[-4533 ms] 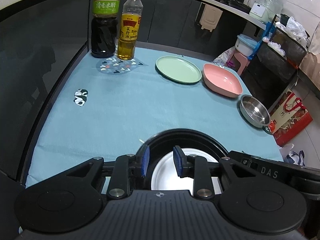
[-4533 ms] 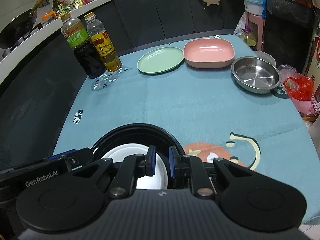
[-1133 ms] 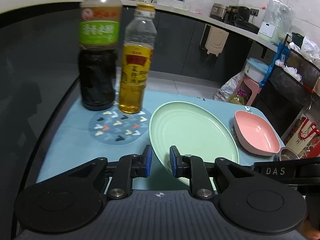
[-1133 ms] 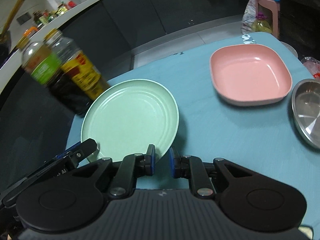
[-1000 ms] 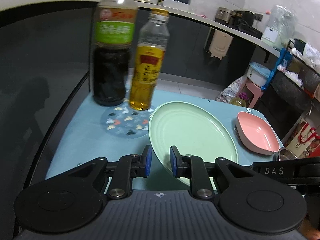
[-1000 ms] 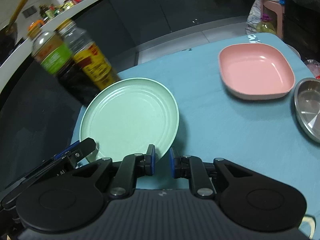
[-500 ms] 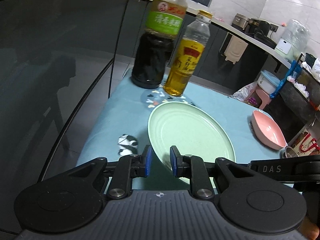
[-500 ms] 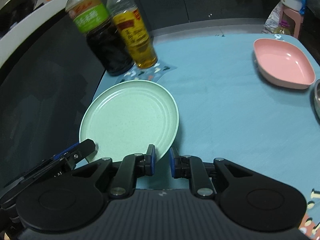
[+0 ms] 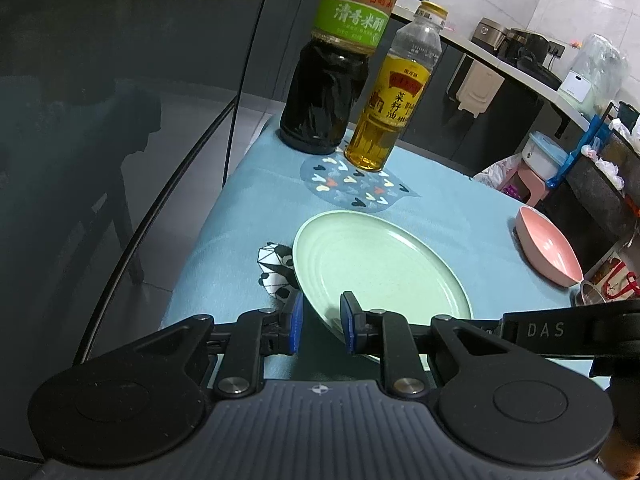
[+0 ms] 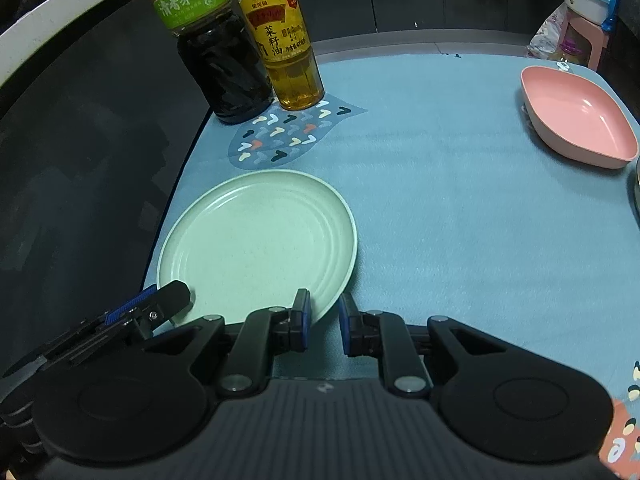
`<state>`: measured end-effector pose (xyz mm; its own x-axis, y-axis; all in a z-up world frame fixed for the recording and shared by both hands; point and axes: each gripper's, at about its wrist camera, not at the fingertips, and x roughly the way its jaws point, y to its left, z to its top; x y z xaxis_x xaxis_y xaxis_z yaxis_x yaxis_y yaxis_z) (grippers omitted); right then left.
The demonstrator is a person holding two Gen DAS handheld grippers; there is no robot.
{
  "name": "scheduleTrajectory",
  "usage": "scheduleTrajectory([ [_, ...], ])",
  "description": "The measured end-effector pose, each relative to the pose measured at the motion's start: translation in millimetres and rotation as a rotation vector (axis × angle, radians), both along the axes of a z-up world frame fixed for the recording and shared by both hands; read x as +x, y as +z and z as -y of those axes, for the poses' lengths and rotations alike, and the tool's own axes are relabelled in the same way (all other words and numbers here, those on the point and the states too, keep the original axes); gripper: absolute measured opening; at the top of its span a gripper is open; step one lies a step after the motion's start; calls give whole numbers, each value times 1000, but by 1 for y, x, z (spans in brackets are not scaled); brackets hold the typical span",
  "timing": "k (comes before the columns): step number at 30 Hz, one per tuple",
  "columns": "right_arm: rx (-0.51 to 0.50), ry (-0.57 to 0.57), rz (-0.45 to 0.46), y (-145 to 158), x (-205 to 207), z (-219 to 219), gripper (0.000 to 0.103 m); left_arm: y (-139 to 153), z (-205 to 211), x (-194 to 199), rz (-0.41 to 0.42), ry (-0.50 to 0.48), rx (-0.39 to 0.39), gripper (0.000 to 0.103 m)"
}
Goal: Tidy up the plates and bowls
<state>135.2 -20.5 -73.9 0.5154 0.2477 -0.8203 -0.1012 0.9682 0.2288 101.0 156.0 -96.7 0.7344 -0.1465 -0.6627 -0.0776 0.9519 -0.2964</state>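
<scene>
A light green plate [image 9: 376, 264] [image 10: 256, 240] is held level above the blue tablecloth [image 10: 460, 208], near its left edge. My left gripper [image 9: 319, 322] is shut on the plate's near-left rim. My right gripper [image 10: 323, 320] is shut on its near-right rim. The left gripper's finger [image 10: 160, 304] shows over the plate in the right wrist view. A pink square bowl [image 9: 546, 250] [image 10: 576, 122] sits at the far right. A steel bowl's edge [image 9: 592, 294] shows beside it.
A dark vinegar bottle [image 9: 332, 64] [image 10: 212, 48] and a yellow oil bottle [image 9: 390, 96] [image 10: 286, 44] stand at the table's far left corner by a printed patch [image 10: 288, 134]. A dark glass wall [image 9: 100, 100] runs along the left.
Both grippers have carried the green plate from the far side of the table back toward me and to the left. The bottles and the pink bowl now lie farther off.
</scene>
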Motion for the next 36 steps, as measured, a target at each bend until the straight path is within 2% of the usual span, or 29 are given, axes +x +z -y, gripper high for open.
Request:
scheduleTrajectory([
  [10, -14, 1, -27, -7, 5, -3, 18, -8, 1, 3, -25, -11, 13, 19],
  [17, -8, 6, -38, -10, 5, -2, 18, -12, -1, 3, -84, -7, -3, 20],
  [28, 6, -9, -11, -2, 1, 7, 18, 2, -1, -6, -59, 57, 44, 22],
  [36, 23, -34, 19, 7, -4, 27, 18, 16, 19, -8, -29, 20, 64, 23],
])
